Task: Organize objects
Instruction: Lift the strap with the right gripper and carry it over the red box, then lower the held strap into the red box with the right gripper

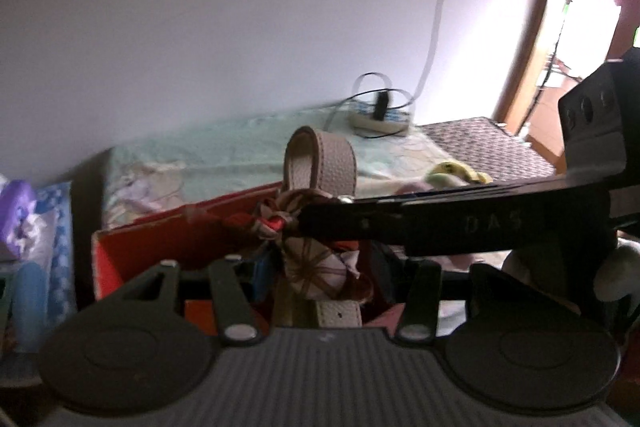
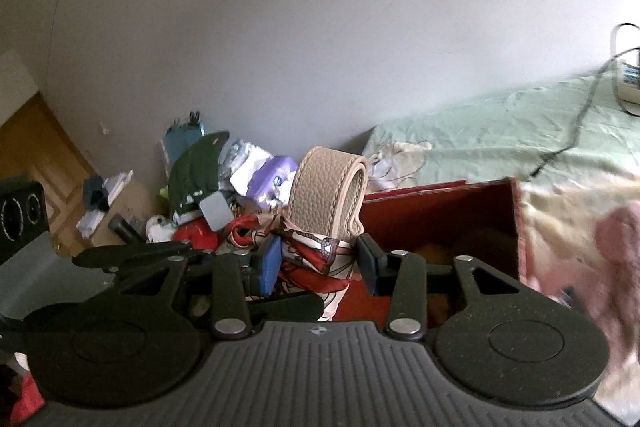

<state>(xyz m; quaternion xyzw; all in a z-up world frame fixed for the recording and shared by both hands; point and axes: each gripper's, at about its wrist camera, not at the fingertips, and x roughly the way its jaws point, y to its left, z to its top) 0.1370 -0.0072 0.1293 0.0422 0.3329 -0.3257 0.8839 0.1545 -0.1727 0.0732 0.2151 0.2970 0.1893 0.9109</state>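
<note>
I'm working in a bedroom of someone's home. A bed (image 1: 248, 143) with a pale green patterned sheet runs along a plain white wall (image 1: 224, 11) across the middle of the left wrist view, and a white power strip (image 1: 380, 117) with a black plug and looped cables lies on it at centre right. At the far right of that view a wooden door frame (image 1: 532, 39) opens onto a bright space. In the right wrist view, household clutter (image 2: 224, 187) is heaped against the wall at centre left, a wooden cabinet (image 2: 36, 155) stands at far left, and a red cardboard box (image 2: 436, 215) sits beside the bed at centre right.
</note>
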